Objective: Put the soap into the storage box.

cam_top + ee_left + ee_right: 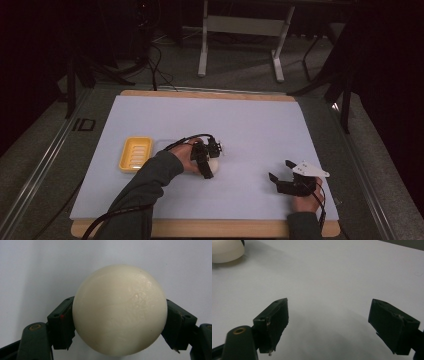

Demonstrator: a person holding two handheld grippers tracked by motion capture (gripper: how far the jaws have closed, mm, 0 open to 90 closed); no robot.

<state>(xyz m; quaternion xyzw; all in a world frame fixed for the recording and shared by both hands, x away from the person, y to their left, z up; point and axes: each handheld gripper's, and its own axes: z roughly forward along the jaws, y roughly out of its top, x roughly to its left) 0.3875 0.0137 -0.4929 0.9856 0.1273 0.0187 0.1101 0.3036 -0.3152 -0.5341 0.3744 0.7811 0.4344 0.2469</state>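
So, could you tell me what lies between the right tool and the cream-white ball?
Nothing: in the high view, bare white mat separates the right tool from the cream-white ball.

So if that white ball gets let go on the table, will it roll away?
Probably. The cream ball looks round all over, with no flat side showing, so it could roll on the smooth white table. Its glossy surface suggests it may be slippery, and the left gripper touches it just at two sides. It keeps its shape between the jaws, so it seems hard, not squishy.
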